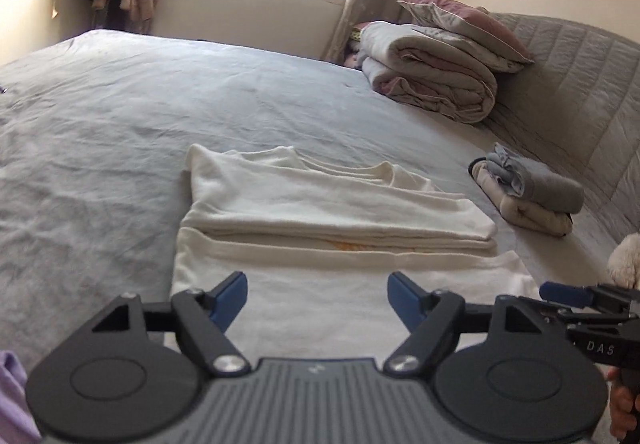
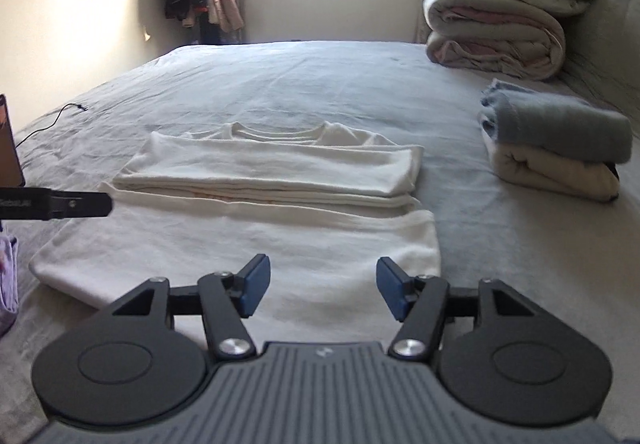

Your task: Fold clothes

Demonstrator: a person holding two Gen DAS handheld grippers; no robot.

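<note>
Both grippers, left [image 1: 316, 294] and right [image 2: 318, 284], hover with jaws apart and empty over the white T-shirt [image 2: 256, 212] mid-bed. Its top half is folded down; the near half remains. Beside it sits a finished stack [image 2: 556, 148].

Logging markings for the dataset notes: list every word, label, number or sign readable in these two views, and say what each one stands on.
"DAS": pale letters on the black body of the right gripper, at the right edge of the left wrist view.
Unreadable: a blurred pale marking on the left gripper body, at the left edge of the right wrist view.
Small pale logo on each gripper's grey housing: a mark, no letters legible.
White shirt, folded clothes pile: no text seen.
</note>
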